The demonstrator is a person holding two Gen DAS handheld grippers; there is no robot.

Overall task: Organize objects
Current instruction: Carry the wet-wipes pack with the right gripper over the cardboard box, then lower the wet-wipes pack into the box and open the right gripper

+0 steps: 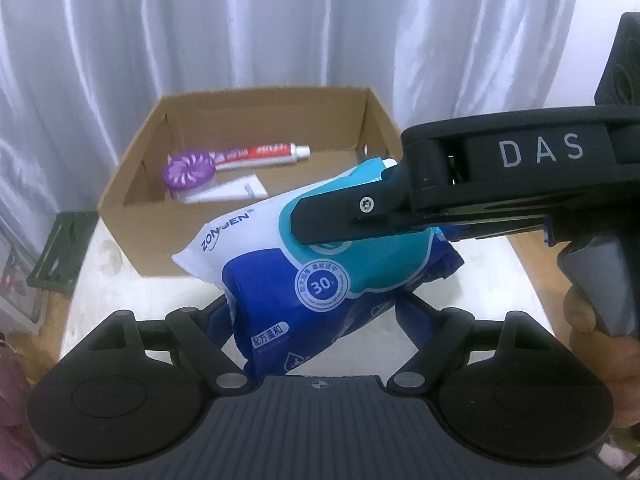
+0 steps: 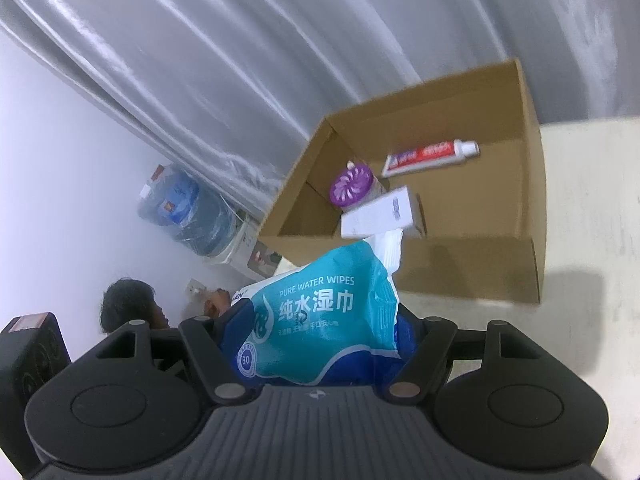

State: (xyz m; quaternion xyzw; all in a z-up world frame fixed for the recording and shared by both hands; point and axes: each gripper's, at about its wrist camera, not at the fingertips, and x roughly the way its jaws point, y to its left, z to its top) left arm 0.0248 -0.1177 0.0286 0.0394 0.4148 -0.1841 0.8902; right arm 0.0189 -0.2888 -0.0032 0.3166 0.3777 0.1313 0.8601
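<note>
A blue, teal and white pack of wet wipes [image 1: 280, 280] hangs tilted above the table, in front of an open cardboard box [image 1: 136, 236]. My left gripper [image 1: 316, 304] is shut on its lower end, a finger on either side. My right gripper [image 1: 340, 216] comes in from the right and is shut on the pack's upper end, one finger lying across the teal print. In the right wrist view the pack [image 2: 320, 312] sits between the right gripper [image 2: 320, 324] fingers. The box [image 2: 480, 272] holds a toothpaste tube [image 2: 428, 156], a round purple container [image 2: 352, 186] and a small white carton [image 2: 380, 216].
The box stands on a pale tabletop [image 2: 592, 208] before a white curtain. A green object [image 1: 60, 256] lies off the table's left edge. A water jug [image 2: 188, 212] and a person's head [image 2: 128, 304] show low at the left. A hand [image 1: 588, 316] grips the right tool's handle.
</note>
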